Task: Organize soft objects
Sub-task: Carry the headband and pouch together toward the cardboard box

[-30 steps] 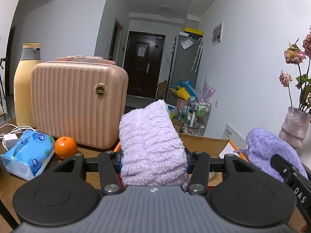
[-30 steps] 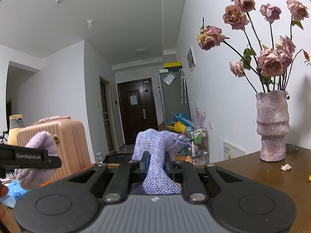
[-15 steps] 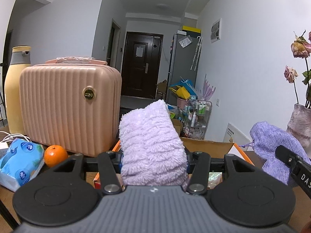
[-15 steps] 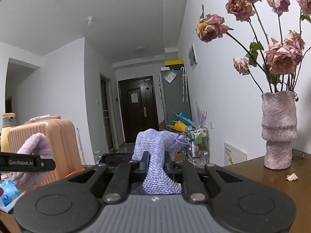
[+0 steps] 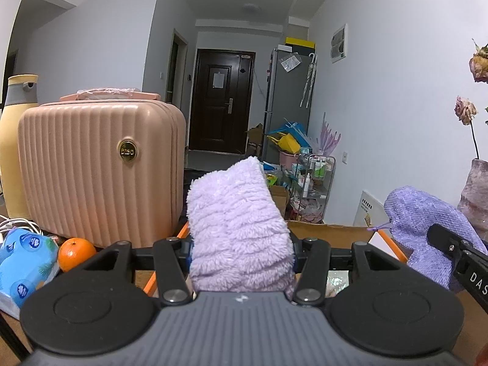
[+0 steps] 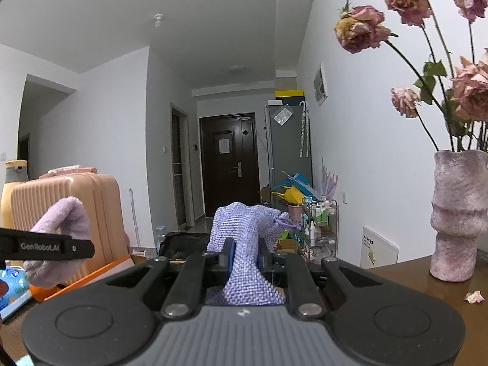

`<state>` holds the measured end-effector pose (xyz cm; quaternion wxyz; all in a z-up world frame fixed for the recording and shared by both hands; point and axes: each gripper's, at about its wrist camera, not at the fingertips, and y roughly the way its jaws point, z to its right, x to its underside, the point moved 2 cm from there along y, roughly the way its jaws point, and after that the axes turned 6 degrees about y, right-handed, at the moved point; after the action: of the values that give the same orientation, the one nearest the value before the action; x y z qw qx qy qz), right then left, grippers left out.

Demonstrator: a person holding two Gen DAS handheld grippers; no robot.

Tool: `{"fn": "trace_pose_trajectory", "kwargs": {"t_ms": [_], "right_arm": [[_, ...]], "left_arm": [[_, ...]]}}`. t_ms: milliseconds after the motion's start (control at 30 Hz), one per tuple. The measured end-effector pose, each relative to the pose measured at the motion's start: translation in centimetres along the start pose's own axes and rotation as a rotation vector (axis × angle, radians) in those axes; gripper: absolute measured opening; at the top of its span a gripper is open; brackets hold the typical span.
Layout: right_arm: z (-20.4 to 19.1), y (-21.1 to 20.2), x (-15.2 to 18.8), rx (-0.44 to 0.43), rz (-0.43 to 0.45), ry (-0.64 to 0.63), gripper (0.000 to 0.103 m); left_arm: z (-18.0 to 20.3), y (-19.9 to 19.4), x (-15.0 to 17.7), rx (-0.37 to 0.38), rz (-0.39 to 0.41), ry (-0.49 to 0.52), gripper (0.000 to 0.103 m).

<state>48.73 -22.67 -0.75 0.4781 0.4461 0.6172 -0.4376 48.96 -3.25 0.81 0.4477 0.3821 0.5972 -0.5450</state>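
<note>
Left wrist view: the left gripper (image 5: 241,244) is clamped on a fluffy lilac cloth (image 5: 238,228), which stands up between its jaws at the centre of the frame and hides the fingertips. At 9 o'clock stands a ribbed pink suitcase (image 5: 97,170) with a cream bottle (image 5: 15,140) behind its left edge. At 8 o'clock an orange (image 5: 76,251) lies just beside a blue tissue pack (image 5: 23,259), both in front of the suitcase. Behind the cloth, toward 3 o'clock, runs the rim of a cardboard box (image 5: 329,231) with orange edging. At 4 o'clock the right gripper (image 5: 457,256) enters from the edge, gripping a knitted purple pouch (image 5: 424,222) (its drawstring trails to the left). A textured pink vase (image 5: 475,195) sits at the 3 o'clock edge.

Right wrist view: the right gripper (image 6: 245,254) pinches the knitted purple pouch (image 6: 244,244) narrowly, the fabric bunching above and below the jaws at centre. At 9 o'clock the left gripper (image 6: 45,246) shows side-on, its finger crossing the fluffy lilac cloth (image 6: 59,241), with the suitcase (image 6: 76,210) behind. At 3 o'clock the vase (image 6: 457,213) stands on a brown table (image 6: 411,280), holding dried roses (image 6: 427,30) that reach toward 1 o'clock (one fallen petal (image 6: 473,296) lies near the vase's foot).
</note>
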Motion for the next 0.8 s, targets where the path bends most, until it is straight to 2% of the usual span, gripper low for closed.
{"fn": "trace_pose_trajectory", "kwargs": {"t_ms": [467, 800], "right_arm": [[-0.6, 3.5, 0.6, -0.015, -0.047, -0.06, 0.014], [-1.2, 5.4, 1.1, 0.004, -0.085, -0.1, 0.014]], "left_arm": [[1.1, 3.0, -0.5, 0.025, -0.016, 0.038, 0.051], [1.9, 5.5, -0.4, 0.033, -0.065, 0.06, 0.052]]}}
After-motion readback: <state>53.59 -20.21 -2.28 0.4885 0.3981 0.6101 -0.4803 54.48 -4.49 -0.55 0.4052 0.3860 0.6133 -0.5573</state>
